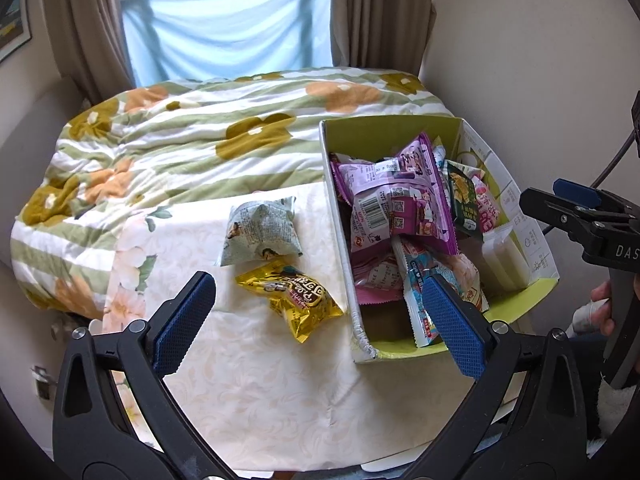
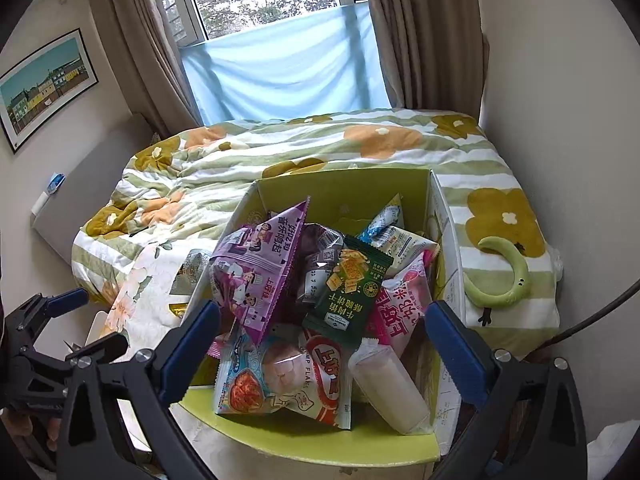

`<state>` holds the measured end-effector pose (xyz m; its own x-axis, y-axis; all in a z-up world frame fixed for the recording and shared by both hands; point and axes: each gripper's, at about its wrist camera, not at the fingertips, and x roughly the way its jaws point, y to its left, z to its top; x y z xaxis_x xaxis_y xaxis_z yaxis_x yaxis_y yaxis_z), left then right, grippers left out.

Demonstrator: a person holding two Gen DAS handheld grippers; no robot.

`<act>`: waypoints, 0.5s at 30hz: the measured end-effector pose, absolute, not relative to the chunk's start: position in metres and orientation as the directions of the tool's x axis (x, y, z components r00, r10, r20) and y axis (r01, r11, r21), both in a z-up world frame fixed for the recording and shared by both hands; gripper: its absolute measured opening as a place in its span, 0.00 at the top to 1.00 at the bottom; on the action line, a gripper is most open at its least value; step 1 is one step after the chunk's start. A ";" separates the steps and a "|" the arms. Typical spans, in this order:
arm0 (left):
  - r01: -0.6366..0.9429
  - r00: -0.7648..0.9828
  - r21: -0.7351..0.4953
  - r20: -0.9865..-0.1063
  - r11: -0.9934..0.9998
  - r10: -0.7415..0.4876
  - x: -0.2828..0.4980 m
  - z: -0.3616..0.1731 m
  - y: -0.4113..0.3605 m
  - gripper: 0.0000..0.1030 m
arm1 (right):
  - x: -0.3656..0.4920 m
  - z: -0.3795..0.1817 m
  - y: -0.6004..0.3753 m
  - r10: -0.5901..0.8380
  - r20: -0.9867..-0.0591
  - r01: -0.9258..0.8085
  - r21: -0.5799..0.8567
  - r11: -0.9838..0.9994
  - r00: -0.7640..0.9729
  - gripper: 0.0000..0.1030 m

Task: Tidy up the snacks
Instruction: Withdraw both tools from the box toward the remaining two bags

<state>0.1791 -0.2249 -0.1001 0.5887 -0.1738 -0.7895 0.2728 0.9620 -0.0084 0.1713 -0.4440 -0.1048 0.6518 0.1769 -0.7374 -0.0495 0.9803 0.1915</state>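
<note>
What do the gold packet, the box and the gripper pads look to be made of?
Gold packet: metallised plastic film, glossy; it crinkles and throws bright glints. Box: printed cardboard, matte lime green inside; folded flaps and a worn edge show. Gripper pads: probably rubber, blue, with a fine knurled texture.

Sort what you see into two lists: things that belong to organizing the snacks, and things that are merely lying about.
Part of the job:
gold snack packet
grey-green snack packet
cardboard box of snacks
purple snack bag
dark green cracker packet
left gripper, open
right gripper, open

Just lying about:
floral quilt
green crescent toy
framed picture
</note>
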 end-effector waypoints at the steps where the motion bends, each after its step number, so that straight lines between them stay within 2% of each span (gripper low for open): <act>1: 0.263 0.595 -0.009 -0.785 0.965 -0.170 0.176 -0.096 -0.220 0.01 | 0.169 -0.101 -0.442 0.187 -0.738 -0.065 0.191 0.979 0.648 0.01; 8: 0.175 0.643 0.032 -0.761 0.984 -0.090 0.151 -0.077 -0.182 0.01 | 0.154 -0.082 -0.423 0.221 -0.718 -0.143 0.168 0.975 0.660 0.01; 15: 0.136 0.633 -0.011 -0.768 0.991 -0.096 0.151 -0.084 -0.131 0.01 | 0.142 -0.075 -0.390 0.230 -0.688 -0.156 0.170 0.973 0.688 0.01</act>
